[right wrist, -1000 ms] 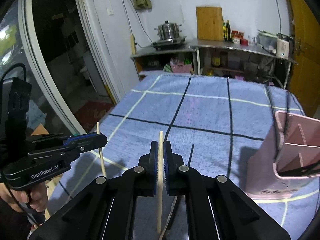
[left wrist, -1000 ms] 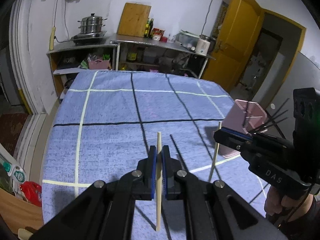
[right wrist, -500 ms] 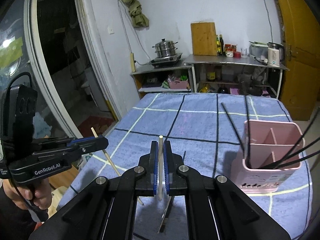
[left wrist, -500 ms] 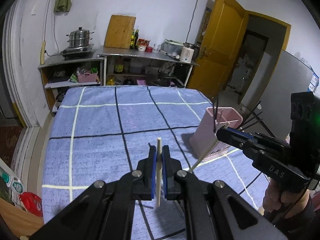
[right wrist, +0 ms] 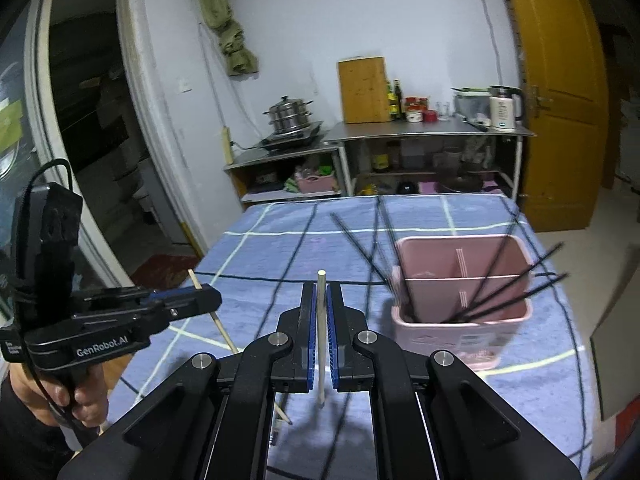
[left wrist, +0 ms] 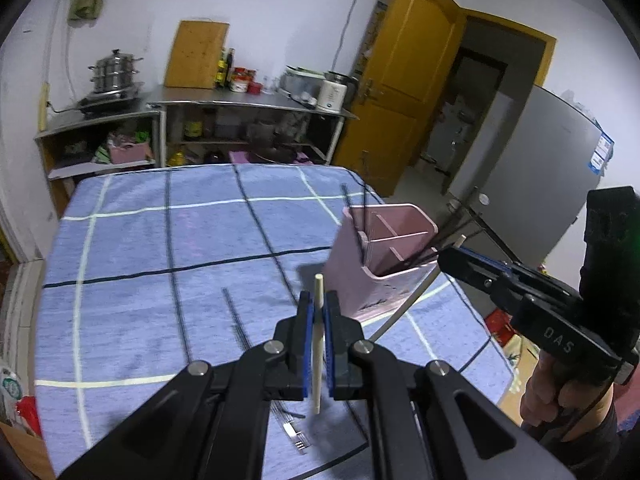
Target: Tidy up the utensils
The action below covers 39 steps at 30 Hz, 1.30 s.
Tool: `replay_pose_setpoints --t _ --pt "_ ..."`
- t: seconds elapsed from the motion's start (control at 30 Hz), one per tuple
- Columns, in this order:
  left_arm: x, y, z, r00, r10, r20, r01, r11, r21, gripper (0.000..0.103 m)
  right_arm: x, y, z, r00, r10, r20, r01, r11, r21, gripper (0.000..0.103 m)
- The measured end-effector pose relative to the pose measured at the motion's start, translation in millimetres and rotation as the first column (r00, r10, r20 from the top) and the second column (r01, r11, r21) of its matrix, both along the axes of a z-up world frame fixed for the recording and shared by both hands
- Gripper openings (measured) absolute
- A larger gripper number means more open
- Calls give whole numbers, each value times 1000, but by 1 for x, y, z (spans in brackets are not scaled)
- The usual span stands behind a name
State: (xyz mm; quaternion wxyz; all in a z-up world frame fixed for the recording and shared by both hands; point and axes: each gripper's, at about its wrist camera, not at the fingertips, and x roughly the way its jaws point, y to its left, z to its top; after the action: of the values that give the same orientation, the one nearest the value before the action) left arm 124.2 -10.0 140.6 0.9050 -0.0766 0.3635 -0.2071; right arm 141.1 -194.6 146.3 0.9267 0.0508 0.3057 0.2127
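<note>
My left gripper is shut on a pale wooden chopstick held upright above the blue checked tablecloth. My right gripper is shut on a second pale chopstick. A pink divided utensil holder with several black chopsticks leaning in it stands on the cloth ahead and to the right of both grippers. In the left wrist view the right gripper is just right of the holder. In the right wrist view the left gripper is at the left, clear of the holder.
A black chopstick and a metal fork lie on the cloth near the front edge. Behind the table are steel shelves with a steamer pot, a yellow door and a grey fridge.
Both grippers have risen and tilted down with their chopsticks. The holder is now lower and more central in both views, and the right gripper is closer to it.
</note>
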Motion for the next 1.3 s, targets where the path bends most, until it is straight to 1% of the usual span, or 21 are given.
replay_pose_setpoints --t 0.13,0.37,0.57,0.77,0.87,1.0,1.3 --pt "13 -21 7 1000 -29 1 29 999 -22 6 1 -24 10 998 -53 16 53 999 4 5" --pt "35 -41 44 997 -51 63 54 997 -55 6 8 -56 42 989 -121 86 119 993 26 5" --pt "53 -55 70 993 -56 105 64 995 -78 6 22 -69 69 977 -158 145 155 987 33 5" --pt "76 -68 88 989 -52 135 65 994 -92 6 36 -79 81 968 -182 173 177 983 48 5" --pt "86 -75 88 988 -52 144 64 995 -81 6 43 -80 80 965 -190 180 187 982 37 5" --pt "96 -82 81 987 -47 152 57 997 -60 6 54 -79 73 968 -189 168 185 982 35 5" --pt "111 -90 47 991 -65 119 72 996 -56 6 69 -68 46 975 -162 151 165 986 -10 5"
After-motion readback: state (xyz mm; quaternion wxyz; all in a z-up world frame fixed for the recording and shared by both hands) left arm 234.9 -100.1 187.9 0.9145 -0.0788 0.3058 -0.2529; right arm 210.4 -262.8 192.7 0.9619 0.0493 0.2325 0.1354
